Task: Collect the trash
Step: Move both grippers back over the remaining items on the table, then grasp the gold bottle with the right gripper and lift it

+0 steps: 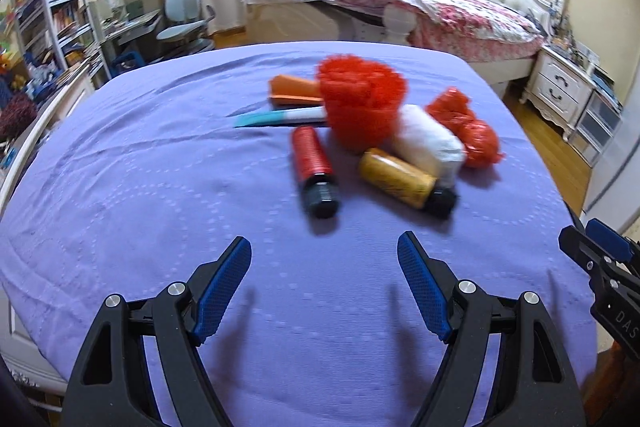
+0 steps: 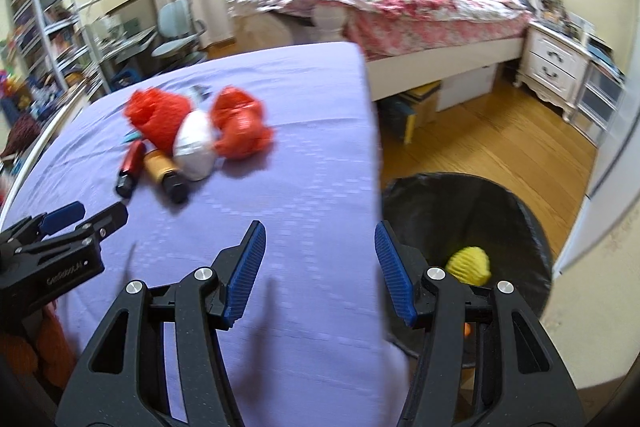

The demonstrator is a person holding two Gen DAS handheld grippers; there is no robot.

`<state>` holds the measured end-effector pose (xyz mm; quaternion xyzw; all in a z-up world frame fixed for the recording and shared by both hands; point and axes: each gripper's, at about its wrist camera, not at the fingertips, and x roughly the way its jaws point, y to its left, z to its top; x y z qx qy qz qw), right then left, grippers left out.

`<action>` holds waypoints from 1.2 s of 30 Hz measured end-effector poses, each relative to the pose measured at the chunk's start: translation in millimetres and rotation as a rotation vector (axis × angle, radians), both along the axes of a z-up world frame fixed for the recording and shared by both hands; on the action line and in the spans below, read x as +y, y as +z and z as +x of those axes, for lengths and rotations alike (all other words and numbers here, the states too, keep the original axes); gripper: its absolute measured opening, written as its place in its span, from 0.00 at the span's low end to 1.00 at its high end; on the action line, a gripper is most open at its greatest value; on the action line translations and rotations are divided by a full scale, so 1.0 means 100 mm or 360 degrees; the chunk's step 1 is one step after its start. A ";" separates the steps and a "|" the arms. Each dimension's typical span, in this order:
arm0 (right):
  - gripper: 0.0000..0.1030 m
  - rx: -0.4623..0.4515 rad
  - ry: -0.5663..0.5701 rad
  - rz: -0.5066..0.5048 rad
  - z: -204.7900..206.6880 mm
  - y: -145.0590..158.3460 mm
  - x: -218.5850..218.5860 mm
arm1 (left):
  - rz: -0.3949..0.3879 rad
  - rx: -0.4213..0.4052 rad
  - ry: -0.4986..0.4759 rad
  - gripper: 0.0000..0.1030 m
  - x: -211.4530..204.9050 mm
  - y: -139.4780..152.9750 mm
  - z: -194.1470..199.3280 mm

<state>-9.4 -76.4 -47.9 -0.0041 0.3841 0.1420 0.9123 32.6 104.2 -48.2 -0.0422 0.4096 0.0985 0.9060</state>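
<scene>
- One yellow item (image 2: 469, 264) is seen binned in the bin (image 2: 532, 227), at 4 o'clock.
- A pile (image 1: 380, 131) is left on the cloth (image 1: 160, 167), at 12 o'clock.
- Both the left gripper (image 1: 325, 251) and the right gripper (image 2: 320, 239) are held wide open, empty.

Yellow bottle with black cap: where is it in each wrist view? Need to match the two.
Left wrist: the yellow cylindrical bottle with a black cap lies right of centre, cap toward the camera, against the white wrapped bundle.
Right wrist: the same bottle sits left of centre, much smaller, again beside the bundle.
Shared landmark: the red bottle with a black cap, just left of it in both.
</scene>
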 end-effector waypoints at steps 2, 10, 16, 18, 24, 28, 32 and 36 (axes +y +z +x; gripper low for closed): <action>0.54 0.0009 0.0062 -0.0007 0.01 0.01 0.16 | -0.0002 0.0001 0.0038 0.74 0.10 -0.01 -0.02; 0.53 0.0016 0.0239 -0.0035 -0.01 0.02 0.67 | -0.0027 0.0006 0.0146 0.74 0.42 -0.04 -0.05; 0.47 0.0042 0.0320 -0.0050 0.04 0.01 0.94 | -0.0046 0.0003 0.0180 0.74 0.55 -0.05 -0.08; 0.45 0.0044 0.0345 -0.0065 0.05 0.01 1.03 | -0.0054 0.0002 0.0191 0.74 0.61 -0.06 -0.09; 0.44 0.0059 0.0401 -0.0092 0.11 -0.02 1.21 | -0.0084 0.0002 0.0216 0.74 0.73 -0.06 -0.11; 0.44 0.0092 0.0452 -0.0074 0.10 -0.02 1.29 | -0.0099 0.0006 0.0228 0.74 0.80 -0.07 -0.11; 0.44 0.0069 0.0447 -0.0107 0.09 -0.02 1.34 | -0.0122 0.0008 0.0241 0.74 0.84 -0.07 -0.09; 0.44 0.0073 0.0417 -0.0100 0.15 0.00 1.35 | -0.0130 0.0009 0.0238 0.74 0.86 -0.08 -0.10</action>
